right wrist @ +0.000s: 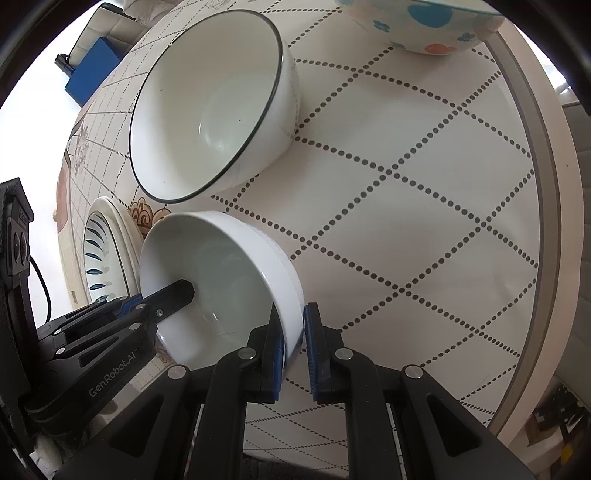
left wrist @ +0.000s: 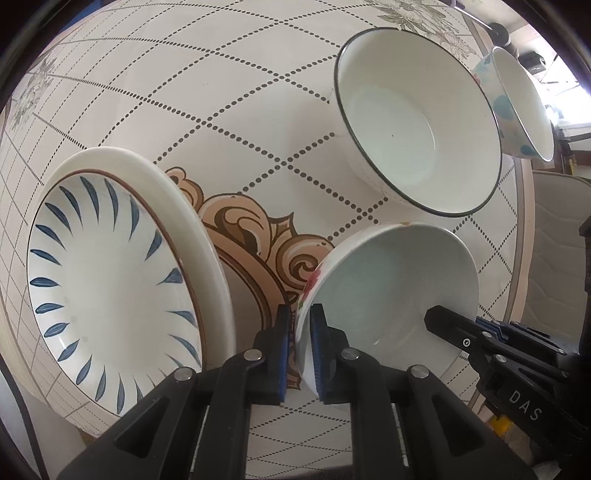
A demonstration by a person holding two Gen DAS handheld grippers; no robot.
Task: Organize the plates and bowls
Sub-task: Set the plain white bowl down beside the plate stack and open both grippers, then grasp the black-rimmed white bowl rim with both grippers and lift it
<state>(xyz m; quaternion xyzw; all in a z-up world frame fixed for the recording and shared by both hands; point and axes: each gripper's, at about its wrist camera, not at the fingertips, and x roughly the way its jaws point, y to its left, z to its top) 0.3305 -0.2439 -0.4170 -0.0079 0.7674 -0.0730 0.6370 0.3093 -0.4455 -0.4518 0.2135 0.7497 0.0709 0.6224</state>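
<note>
A small white bowl point(left wrist: 388, 291) with a red flower on its outside is held by both grippers above the table. My left gripper point(left wrist: 300, 354) is shut on its near rim, one finger inside, one outside. My right gripper point(right wrist: 293, 350) is shut on the opposite rim of the same bowl point(right wrist: 221, 280). A larger white bowl point(left wrist: 417, 122) with a dark rim stands behind it, also in the right wrist view point(right wrist: 210, 107). A plate point(left wrist: 110, 273) with blue leaf strokes lies at the left, and it shows in the right wrist view point(right wrist: 103, 247).
A bowl point(left wrist: 517, 107) with blue and red spots stands near the table's far edge, also in the right wrist view point(right wrist: 424, 22). The round table point(right wrist: 424, 184) has a dotted diamond pattern. A padded chair point(left wrist: 554, 236) and a blue box point(right wrist: 92, 70) stand beyond its edge.
</note>
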